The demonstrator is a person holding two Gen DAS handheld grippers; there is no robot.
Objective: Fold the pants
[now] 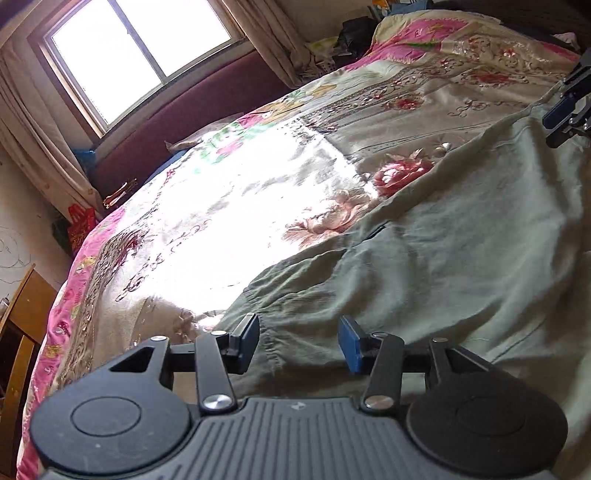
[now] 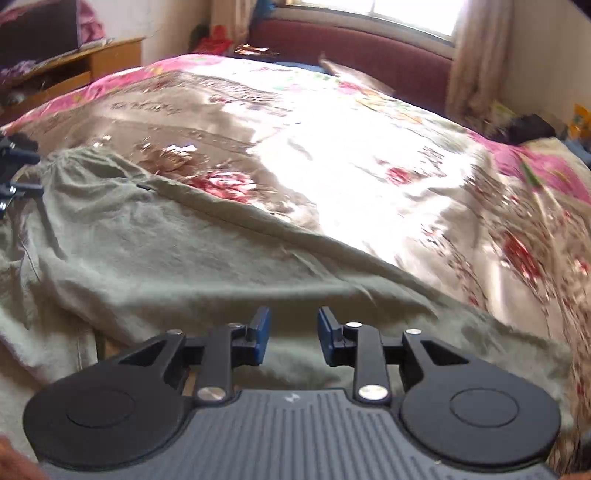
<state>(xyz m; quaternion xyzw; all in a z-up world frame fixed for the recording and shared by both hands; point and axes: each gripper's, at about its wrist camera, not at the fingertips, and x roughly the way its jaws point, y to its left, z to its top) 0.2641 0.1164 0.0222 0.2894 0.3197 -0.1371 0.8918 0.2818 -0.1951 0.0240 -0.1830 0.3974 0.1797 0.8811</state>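
Grey-green pants (image 1: 443,258) lie spread and wrinkled on a floral bedspread (image 1: 207,221). My left gripper (image 1: 299,343) is open, its blue pads just above the gathered waistband end of the pants. My right gripper (image 2: 293,339) is open and low over the leg end of the pants (image 2: 166,258). The right gripper also shows at the far right edge of the left wrist view (image 1: 569,110). The left gripper shows at the left edge of the right wrist view (image 2: 14,170). Neither holds cloth.
The shiny pink and cream bedspread (image 2: 369,166) covers the bed. A maroon headboard (image 1: 192,110) and a window (image 1: 140,48) stand behind. A wooden cabinet (image 2: 92,62) stands beside the bed. Dark items (image 1: 354,33) lie at the bed's far corner.
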